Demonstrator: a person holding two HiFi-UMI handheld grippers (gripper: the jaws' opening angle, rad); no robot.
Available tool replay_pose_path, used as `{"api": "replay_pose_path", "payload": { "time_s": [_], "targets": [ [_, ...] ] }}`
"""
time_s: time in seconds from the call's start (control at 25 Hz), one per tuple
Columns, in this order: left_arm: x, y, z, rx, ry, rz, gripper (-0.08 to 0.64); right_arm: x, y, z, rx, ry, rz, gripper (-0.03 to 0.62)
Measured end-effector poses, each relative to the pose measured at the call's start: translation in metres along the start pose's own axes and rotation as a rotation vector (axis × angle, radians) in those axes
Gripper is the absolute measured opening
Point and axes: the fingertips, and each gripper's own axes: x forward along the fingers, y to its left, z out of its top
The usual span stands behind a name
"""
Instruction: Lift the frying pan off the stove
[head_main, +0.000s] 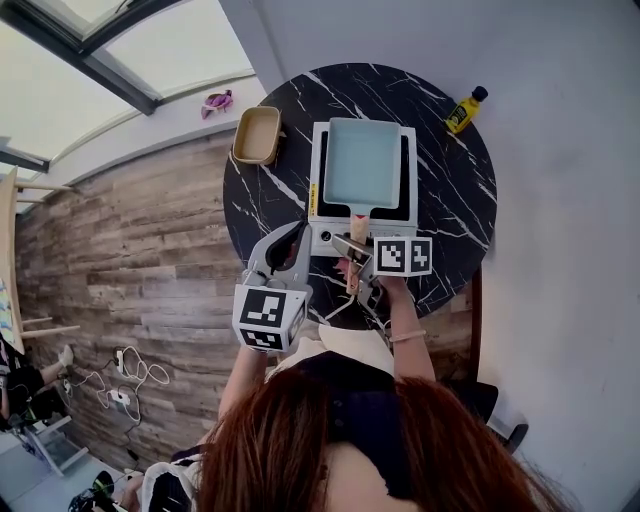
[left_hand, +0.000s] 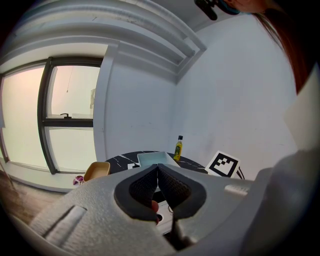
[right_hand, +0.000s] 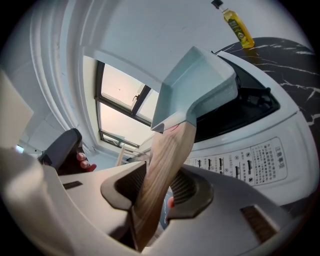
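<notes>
A pale blue rectangular frying pan (head_main: 363, 162) sits on a white stove (head_main: 325, 228) on the round black marble table (head_main: 455, 205). Its wooden handle (head_main: 358, 232) points toward me. My right gripper (head_main: 352, 252) is at the stove's front edge, shut on that handle. In the right gripper view the handle (right_hand: 167, 165) runs between the two pads of the right gripper (right_hand: 159, 187) up to the pan (right_hand: 200, 85), above the stove (right_hand: 250, 155). My left gripper (head_main: 297, 232) hovers by the stove's front left corner, shut and empty. In the left gripper view its pads meet at the left gripper's tip (left_hand: 157, 170), with the pan (left_hand: 152, 159) beyond.
A tan dish (head_main: 256, 134) stands at the table's back left, left of the stove. A yellow oil bottle (head_main: 464, 110) stands at the back right near the wall. A pink toy (head_main: 217, 101) lies on the window sill. Wood floor lies left of the table.
</notes>
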Motion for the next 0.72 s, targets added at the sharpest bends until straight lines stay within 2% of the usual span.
{"api": "replay_pose_path", "payload": {
  "time_s": [0.36, 0.72],
  "targets": [
    [-0.010, -0.003, -0.001, 0.003, -0.006, 0.009, 0.012, -0.005, 0.003, 0.007, 0.096, -0.080, 0.042, 0.115],
    [-0.025, -0.006, 0.002, 0.008, -0.021, 0.015, 0.012, -0.012, 0.007, 0.001, 0.136, -0.107, 0.051, 0.098]
  ]
}}
